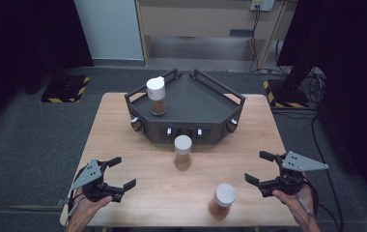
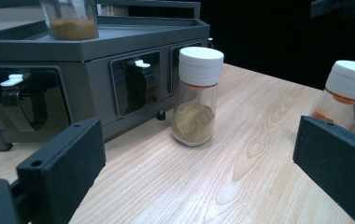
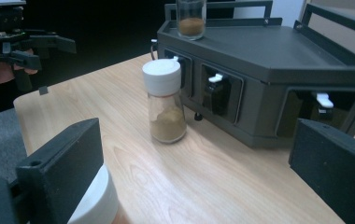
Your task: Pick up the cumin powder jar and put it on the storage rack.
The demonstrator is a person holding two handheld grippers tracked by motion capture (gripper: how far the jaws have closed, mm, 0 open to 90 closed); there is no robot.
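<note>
Jar of orange-brown powder, white cap, standing upright.

Brightness: the tabletop is evenly lit from above; the floor and room around it fall to near black.
Shadows: soft, short, beneath the jars and the dark tray.
Glare: faint sheen on the wood ahead of the right hand-held gripper.
Focus: both gripper views blur the near black jaws; the middle jar is sharp.
Sharpness: the high view is slightly soft and grainy.
</note>
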